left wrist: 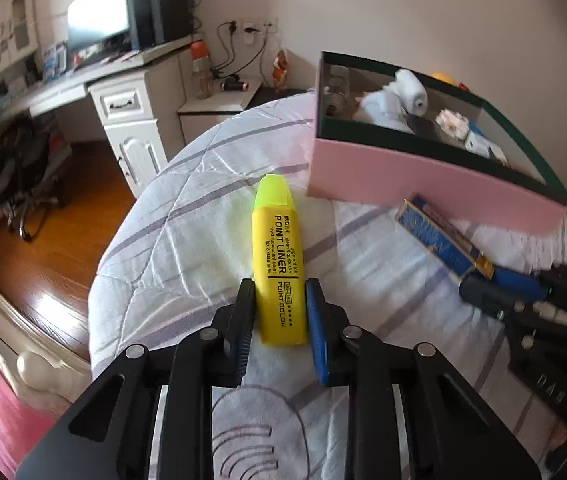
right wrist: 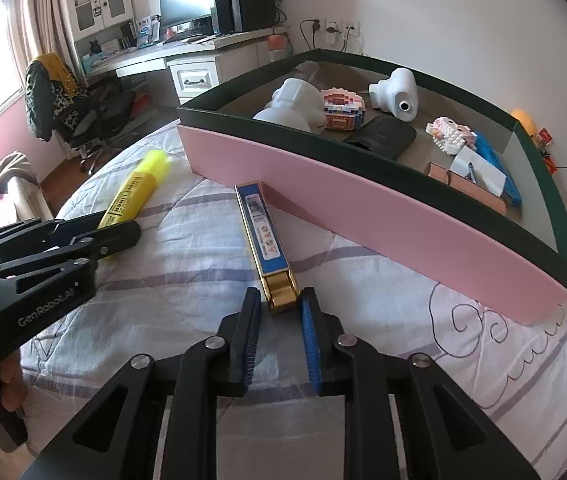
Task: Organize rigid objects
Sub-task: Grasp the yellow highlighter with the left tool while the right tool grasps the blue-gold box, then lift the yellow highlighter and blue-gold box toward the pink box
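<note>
The left tongs point(left wrist: 279, 312) are clamping the back end of the yellow highlighter point(left wrist: 278, 256), lying on the bed point(left wrist: 187, 232). The right tongs point(right wrist: 281, 304) are pinching the gold end of the blue slim box point(right wrist: 264, 232), which is lying just beside the pink box point(right wrist: 363, 216).

Right hand-held gripper point(left wrist: 483, 284) blurred, cut off at edge

One highlighter point(left wrist: 278, 256), one blue case point(right wrist: 265, 232), one pink box point(right wrist: 363, 216), two white figurines point(right wrist: 295, 106).
</note>
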Demonstrator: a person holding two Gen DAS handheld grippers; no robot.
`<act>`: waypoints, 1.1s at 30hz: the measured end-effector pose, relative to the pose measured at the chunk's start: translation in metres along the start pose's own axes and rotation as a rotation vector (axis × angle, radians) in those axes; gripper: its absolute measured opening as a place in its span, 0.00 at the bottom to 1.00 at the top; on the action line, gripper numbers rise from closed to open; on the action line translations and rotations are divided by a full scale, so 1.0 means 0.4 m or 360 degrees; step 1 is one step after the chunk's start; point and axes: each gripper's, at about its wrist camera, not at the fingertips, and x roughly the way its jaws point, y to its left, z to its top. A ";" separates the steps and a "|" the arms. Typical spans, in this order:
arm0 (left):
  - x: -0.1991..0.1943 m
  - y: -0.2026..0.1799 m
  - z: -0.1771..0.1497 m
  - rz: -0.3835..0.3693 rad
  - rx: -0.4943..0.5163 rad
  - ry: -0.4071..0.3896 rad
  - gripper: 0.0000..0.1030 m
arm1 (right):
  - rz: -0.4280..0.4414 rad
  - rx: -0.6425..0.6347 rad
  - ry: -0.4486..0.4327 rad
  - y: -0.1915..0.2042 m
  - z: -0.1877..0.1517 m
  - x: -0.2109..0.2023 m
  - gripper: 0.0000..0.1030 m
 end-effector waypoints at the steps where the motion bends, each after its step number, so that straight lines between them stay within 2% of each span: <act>1: -0.007 -0.007 -0.009 0.0000 0.0032 0.0000 0.24 | 0.0002 0.0007 0.0001 0.000 -0.006 -0.004 0.17; 6: -0.043 -0.049 -0.046 0.0006 0.0135 -0.0001 0.24 | 0.0008 0.0048 -0.0001 -0.006 -0.046 -0.040 0.17; 14: -0.116 -0.143 -0.133 -0.0040 0.0338 -0.0022 0.24 | -0.0035 0.0259 -0.0046 -0.060 -0.191 -0.154 0.17; 19: -0.149 -0.175 -0.164 -0.0107 0.0397 -0.0027 0.24 | -0.0073 0.0414 -0.0121 -0.077 -0.280 -0.218 0.17; 25: -0.145 -0.181 -0.164 -0.0126 0.0388 -0.0016 0.25 | -0.0132 0.0375 -0.0140 -0.049 -0.272 -0.217 0.18; 26: -0.143 -0.177 -0.161 -0.0135 0.0375 -0.0012 0.27 | -0.0131 0.0380 -0.0147 -0.053 -0.267 -0.214 0.18; 28: -0.135 -0.173 -0.155 -0.0123 0.0359 -0.0006 0.37 | -0.0125 0.0387 -0.0152 -0.061 -0.256 -0.205 0.18; 29: -0.131 -0.171 -0.151 -0.0101 0.0349 -0.0014 0.47 | -0.0120 0.0386 -0.0157 -0.064 -0.251 -0.201 0.18; 33: -0.119 -0.159 -0.141 -0.0134 0.0298 -0.0011 0.52 | -0.0115 0.0350 -0.0139 -0.063 -0.241 -0.189 0.20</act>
